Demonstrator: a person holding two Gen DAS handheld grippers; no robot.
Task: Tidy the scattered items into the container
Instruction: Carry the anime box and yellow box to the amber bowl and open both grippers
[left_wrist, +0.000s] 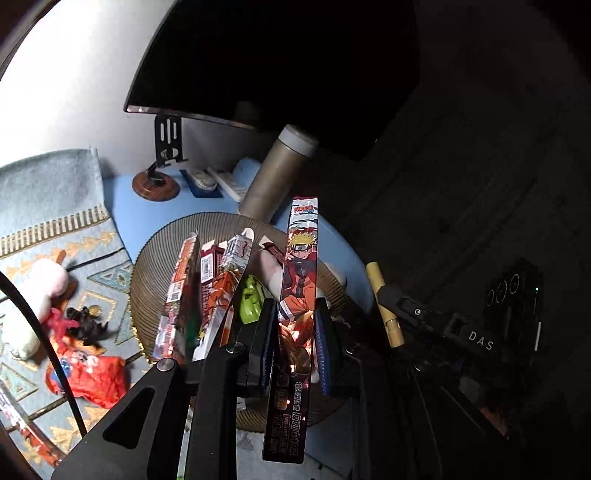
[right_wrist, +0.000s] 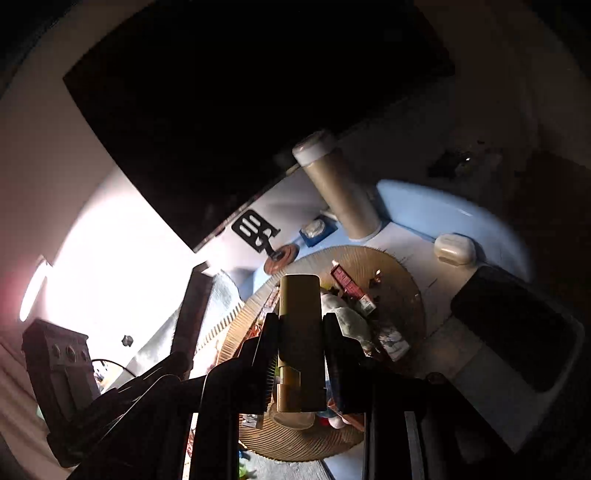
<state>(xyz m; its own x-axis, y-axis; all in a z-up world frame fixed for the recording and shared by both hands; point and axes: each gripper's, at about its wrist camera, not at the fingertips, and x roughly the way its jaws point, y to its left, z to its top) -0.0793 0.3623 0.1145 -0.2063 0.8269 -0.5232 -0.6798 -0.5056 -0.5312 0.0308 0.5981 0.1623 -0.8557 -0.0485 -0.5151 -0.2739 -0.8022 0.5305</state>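
Ribbed basket (left_wrist: 155, 266) holds card packs (left_wrist: 218, 291), perhaps a plush (right_wrist: 347, 317) — dim.

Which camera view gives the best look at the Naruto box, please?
The left wrist view: the Naruto box stands upright between the left gripper fingers above the ribbed basket, artwork facing the lens. The right wrist view shows only its dark edge.

A box (left_wrist: 298, 295) is held on edge above the bowl (left_wrist: 155, 266), in which several packs (left_wrist: 221, 291) are stood. A tube (left_wrist: 277, 173) is placed behind the bowl, under the monitor (left_wrist: 258, 59). Toys (left_wrist: 85, 350) are scattered on the mat (left_wrist: 51, 206) to its left.
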